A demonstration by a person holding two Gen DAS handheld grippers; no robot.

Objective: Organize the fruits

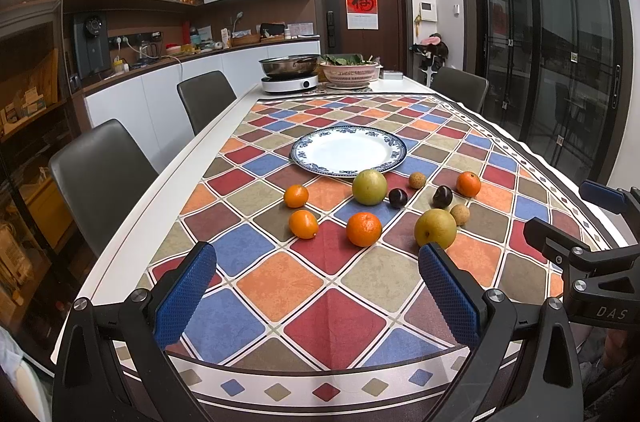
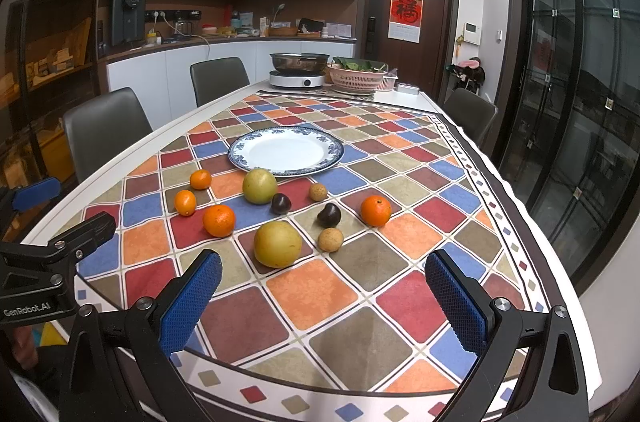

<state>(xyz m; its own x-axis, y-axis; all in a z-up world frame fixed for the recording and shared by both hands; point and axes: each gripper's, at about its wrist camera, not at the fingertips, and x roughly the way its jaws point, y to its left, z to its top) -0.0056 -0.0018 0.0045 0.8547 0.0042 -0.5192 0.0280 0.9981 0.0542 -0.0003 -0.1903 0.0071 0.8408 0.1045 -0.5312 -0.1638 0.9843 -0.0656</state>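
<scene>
A blue-rimmed white plate lies empty on the checked tablecloth. In front of it lie several fruits: oranges, a green apple, a yellow pear, two dark plums and small tan fruits. My left gripper is open and empty, just short of the fruits. My right gripper is open and empty, near the pear. The right gripper also shows at the right edge of the left wrist view.
An induction cooker with a steel pot and a pink basket of greens stand at the table's far end. Grey chairs line the left side; another chair stands at the far right.
</scene>
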